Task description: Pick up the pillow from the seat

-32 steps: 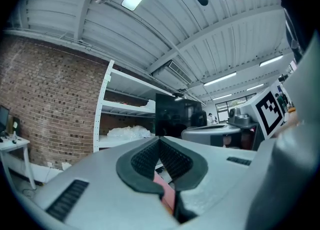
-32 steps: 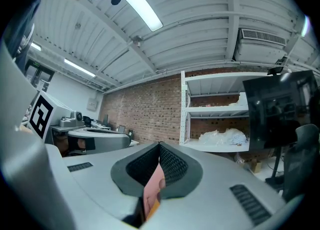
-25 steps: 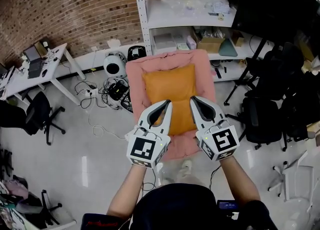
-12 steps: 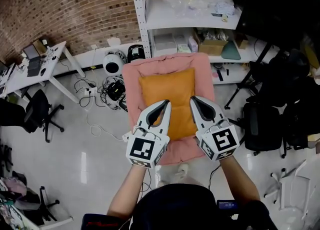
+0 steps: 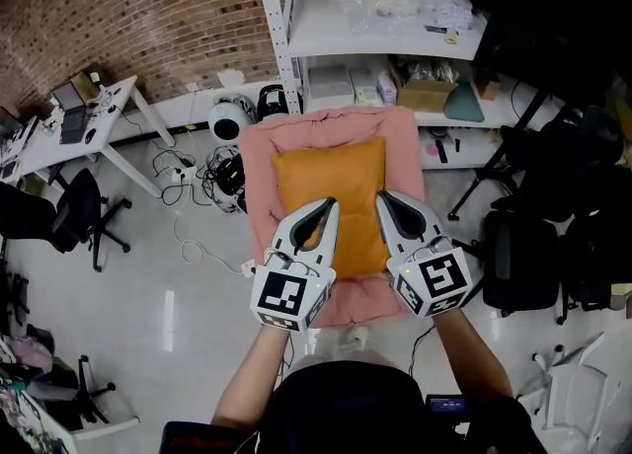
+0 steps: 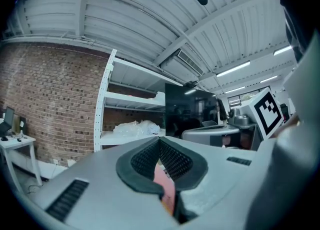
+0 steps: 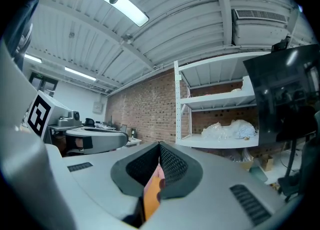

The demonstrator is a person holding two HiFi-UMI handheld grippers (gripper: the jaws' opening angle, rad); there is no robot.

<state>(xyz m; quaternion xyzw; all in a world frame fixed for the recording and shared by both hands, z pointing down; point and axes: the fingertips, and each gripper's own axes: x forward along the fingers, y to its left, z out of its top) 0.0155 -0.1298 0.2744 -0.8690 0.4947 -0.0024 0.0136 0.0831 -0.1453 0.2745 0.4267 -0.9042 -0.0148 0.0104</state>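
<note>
You hold the left gripper (image 5: 329, 207) and right gripper (image 5: 382, 197) with jaws pressed together, empty, while the orange pillow (image 5: 326, 178) lies lengthwise below and ahead on the pink seat (image 5: 259, 161), equally near both.

Readable text: none I can find.
White marker cube, left (image 5: 287, 296): black square pattern, no letters.
White marker cube, right (image 5: 437, 279): same.
Brown cardboard box on shelf (image 5: 425, 95): nothing legible.

Pillow (image 5: 329, 195): I see it on the seat (image 5: 259, 176).
Shelf (image 5: 331, 18): behind the seat.
Left hand-held gripper (image 5: 330, 205), right hand-held gripper (image 5: 380, 198): side by side over the pillow's near half.
Counter (image 5: 39, 151): far left.
</note>
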